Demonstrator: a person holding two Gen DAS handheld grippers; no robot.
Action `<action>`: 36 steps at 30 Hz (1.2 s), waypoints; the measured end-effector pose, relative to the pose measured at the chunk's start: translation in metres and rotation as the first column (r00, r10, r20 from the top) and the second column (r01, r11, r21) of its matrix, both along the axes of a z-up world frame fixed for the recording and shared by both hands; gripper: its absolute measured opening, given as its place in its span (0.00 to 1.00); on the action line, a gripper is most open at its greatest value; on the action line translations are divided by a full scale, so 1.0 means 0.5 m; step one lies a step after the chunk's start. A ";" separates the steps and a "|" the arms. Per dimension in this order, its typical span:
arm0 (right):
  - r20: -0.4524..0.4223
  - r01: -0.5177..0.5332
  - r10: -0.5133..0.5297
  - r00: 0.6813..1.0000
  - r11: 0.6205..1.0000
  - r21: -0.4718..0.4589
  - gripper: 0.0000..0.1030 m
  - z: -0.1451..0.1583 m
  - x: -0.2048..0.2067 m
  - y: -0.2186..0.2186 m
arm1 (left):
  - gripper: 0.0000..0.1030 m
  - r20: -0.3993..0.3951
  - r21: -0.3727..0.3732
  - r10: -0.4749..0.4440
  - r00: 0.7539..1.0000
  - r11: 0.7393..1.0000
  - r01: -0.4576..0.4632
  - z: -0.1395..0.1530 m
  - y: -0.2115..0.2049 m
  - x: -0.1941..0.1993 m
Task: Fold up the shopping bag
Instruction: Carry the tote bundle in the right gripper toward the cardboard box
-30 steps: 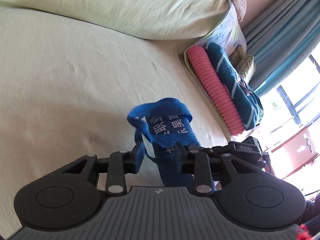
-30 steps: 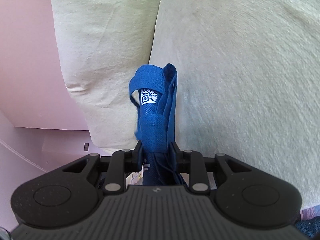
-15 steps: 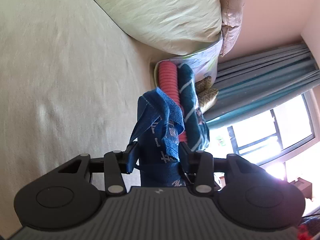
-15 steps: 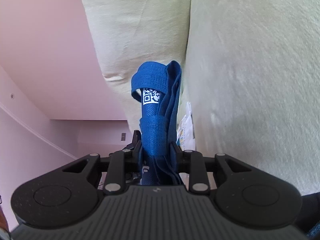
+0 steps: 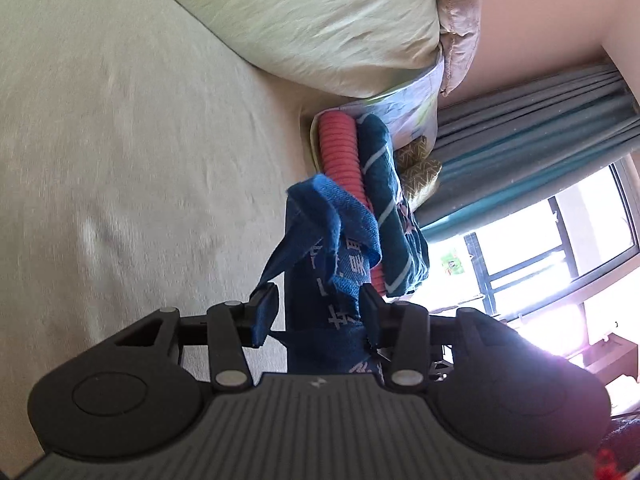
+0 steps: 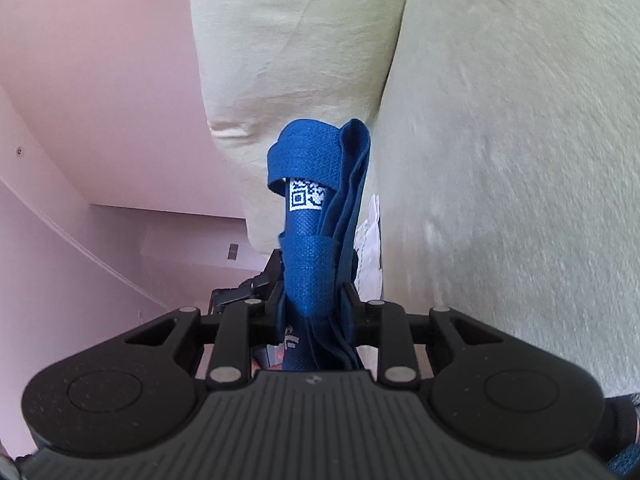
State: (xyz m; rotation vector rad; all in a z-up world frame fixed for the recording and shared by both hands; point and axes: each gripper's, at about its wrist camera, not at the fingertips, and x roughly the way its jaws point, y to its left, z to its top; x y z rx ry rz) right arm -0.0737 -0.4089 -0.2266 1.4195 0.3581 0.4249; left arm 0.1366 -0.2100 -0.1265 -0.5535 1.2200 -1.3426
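The blue fabric shopping bag (image 5: 332, 256) with white lettering is bunched between my left gripper (image 5: 318, 310) fingers, held up above the cream bed sheet (image 5: 120, 140). The left jaws stand partly apart with the bag filling the gap, and a strap loops over the left finger. In the right wrist view the same bag (image 6: 316, 240), rolled narrow with a strap band and a white QR label, stands up between my right gripper (image 6: 314, 300) fingers, which are shut on it.
A pale green pillow (image 5: 320, 20) lies at the head of the bed. A stack of folded pink and teal textiles (image 5: 360, 172) sits at the bed's edge by grey curtains (image 5: 540, 120) and a bright window. A pink wall (image 6: 100, 100) is left.
Both grippers have lifted and tilted with the bag; the bed has dropped away in view and the window and wall show more. The bag end hangs looser in the left gripper.
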 end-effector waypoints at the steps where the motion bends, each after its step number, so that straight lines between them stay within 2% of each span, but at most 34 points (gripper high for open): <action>1: 0.001 0.010 -0.010 1.000 1.000 -0.001 0.23 0.004 -0.001 -0.003 | 0.49 0.009 -0.008 0.002 1.000 1.000 -0.002 0.008 0.004 -0.001; 4: -0.012 0.034 -0.034 0.999 0.999 0.009 0.23 -0.002 -0.009 -0.015 | 0.50 0.019 -0.039 0.016 1.000 0.999 -0.016 0.029 0.024 -0.009; 7: -0.024 0.028 -0.029 0.999 0.999 -0.019 0.23 0.002 -0.012 -0.016 | 0.52 0.047 0.004 0.024 0.999 1.000 -0.025 0.034 0.023 -0.014; 12: 0.010 -0.017 0.018 1.000 0.999 -0.047 0.23 0.026 0.002 0.003 | 0.53 0.009 0.049 0.033 0.999 0.998 -0.033 0.009 0.006 -0.009; 17: 0.052 -0.060 0.061 0.997 0.998 -0.032 0.23 0.036 0.007 0.013 | 0.54 -0.081 -0.017 0.005 0.997 1.000 -0.007 -0.013 0.003 -0.010; 19: 0.068 -0.074 0.075 0.995 0.997 -0.024 0.23 0.036 0.005 0.015 | 0.53 -0.097 -0.047 -0.008 0.995 0.999 0.003 -0.015 0.000 -0.015; 20: 0.076 -0.080 0.081 0.994 0.997 -0.019 0.23 0.037 0.004 0.015 | 0.49 -0.097 -0.068 -0.022 0.995 0.998 0.015 -0.014 -0.001 -0.020; 25: 0.089 -0.091 0.090 0.992 0.996 0.013 0.23 0.032 -0.001 0.011 | 0.36 -0.031 -0.104 -0.025 0.999 0.994 0.021 0.004 0.000 -0.040; 29: 0.063 -0.068 0.064 0.996 0.996 0.060 0.24 0.019 -0.006 0.005 | 0.32 0.066 -0.083 0.019 0.998 0.996 -0.013 0.025 -0.003 -0.059; 31: 0.050 -0.055 0.051 0.997 0.995 0.084 0.30 0.013 -0.009 0.002 | 0.31 0.107 -0.078 0.062 0.992 0.995 -0.054 0.033 -0.002 -0.071; 32: 0.043 -0.049 0.045 0.998 0.994 0.095 0.31 0.010 -0.010 0.001 | 0.31 0.111 -0.078 0.076 0.991 0.995 -0.068 0.034 -0.003 -0.073; 36: 0.045 -0.033 0.027 0.999 0.990 0.138 0.34 0.001 -0.018 0.003 | 0.31 0.047 -0.114 0.164 0.985 0.981 -0.158 0.020 0.012 -0.074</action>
